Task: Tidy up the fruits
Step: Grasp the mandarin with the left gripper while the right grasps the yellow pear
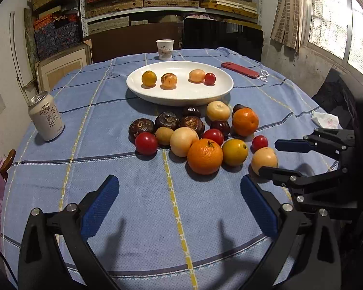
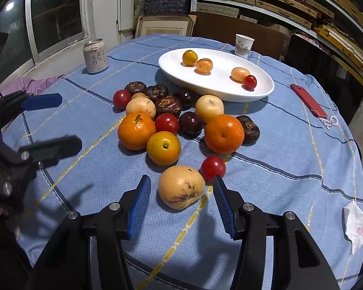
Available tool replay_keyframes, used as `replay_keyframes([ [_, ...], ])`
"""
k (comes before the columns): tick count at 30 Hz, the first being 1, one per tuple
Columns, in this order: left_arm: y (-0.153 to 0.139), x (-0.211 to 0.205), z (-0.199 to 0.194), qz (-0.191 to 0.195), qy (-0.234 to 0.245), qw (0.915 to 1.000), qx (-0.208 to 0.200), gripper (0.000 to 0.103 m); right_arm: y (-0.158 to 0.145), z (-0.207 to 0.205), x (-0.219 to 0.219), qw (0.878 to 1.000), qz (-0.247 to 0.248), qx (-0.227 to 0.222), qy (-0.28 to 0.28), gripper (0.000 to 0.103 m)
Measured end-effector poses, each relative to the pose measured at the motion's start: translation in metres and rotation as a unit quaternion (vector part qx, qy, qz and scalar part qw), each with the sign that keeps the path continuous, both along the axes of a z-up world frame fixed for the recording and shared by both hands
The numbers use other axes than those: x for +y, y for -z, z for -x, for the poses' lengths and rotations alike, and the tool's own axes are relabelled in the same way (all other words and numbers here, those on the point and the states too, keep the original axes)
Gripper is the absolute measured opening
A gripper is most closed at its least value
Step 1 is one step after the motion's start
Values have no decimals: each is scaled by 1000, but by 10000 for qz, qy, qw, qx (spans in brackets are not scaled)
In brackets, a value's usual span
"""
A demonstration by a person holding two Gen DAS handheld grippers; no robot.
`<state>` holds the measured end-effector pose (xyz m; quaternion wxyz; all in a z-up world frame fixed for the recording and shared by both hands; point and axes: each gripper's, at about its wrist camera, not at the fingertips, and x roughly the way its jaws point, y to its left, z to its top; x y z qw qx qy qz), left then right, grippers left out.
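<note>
Right wrist view: a pick is judged in hand. The left gripper (image 2: pixel 58 123) is held apart and empty at the table's left edge; the right gripper (image 2: pixel 181 191) is spread around the pale yellow fruit (image 2: pixel 181 186), untouched, nearest the near edge. Closing comes next, then carrying to the white plate (image 2: pixel 220 91). A blue checked tablecloth (image 2: pixel 290 145) and stacked shelves (image 2: pixel 278 0) are seen.

A drink can (image 1: pixel 46 119), paper cup (image 1: pixel 165 49), red phone (image 1: pixel 239 69) and crumpled tissue (image 2: pixel 357 227) sit on the tablecloth (image 1: pixel 142 205).

Glossy white plate (image 2: pixel 263 91), woven matt tablecloth (image 1: pixel 133 193), ribbed blue gripper pads (image 2: pixel 140 205).
</note>
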<state>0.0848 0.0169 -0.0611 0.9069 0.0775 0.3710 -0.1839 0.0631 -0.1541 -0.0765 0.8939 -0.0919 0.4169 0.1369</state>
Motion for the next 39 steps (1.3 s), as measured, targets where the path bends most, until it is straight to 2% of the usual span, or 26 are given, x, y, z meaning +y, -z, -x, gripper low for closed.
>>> replay_keyframes([
  [7, 2, 6, -1, 25, -91, 10000, 7, 98, 10, -10, 1, 9996, -59, 218, 190, 50],
  [10, 2, 4, -4, 10, -94, 10000, 8, 98, 13, -10, -1, 9994, -88, 262, 202, 42],
  [16, 9, -11, -19, -86, -94, 9999, 94, 99, 9, 2, -8, 9996, -175, 110, 174, 42],
  [19, 15, -25, -31, -259, -127, 9995, 159, 98, 2, 13, -21, 9992, -318, -12, 238, 42],
  [23, 31, -42, -48, -740, -180, 9967, 282, 98, -5, 23, -40, 9979, -516, -39, 383, 42],
  [30, 38, -57, -67, -906, -130, 9953, 328, 98, -11, 28, -55, 9967, -695, -125, 390, 42],
  [31, 40, -59, -70, -869, -85, 9954, 389, 96, -12, 28, -56, 9965, -719, -132, 396, 42],
  [32, 41, -59, -72, -837, -59, 9955, 431, 75, -12, 28, -56, 9963, -746, -126, 401, 42],
  [33, 43, -60, -73, -700, 89, 9960, 548, 63, -12, 27, -57, 9961, -784, -114, 401, 42],
  [37, 42, -57, -68, -553, 162, 9968, 550, 56, -14, 30, -58, 9959, -797, -150, 405, 42],
  [39, 37, -52, -61, -459, 179, 9976, 479, 44, -16, 30, -58, 9959, -790, -185, 408, 42],
])
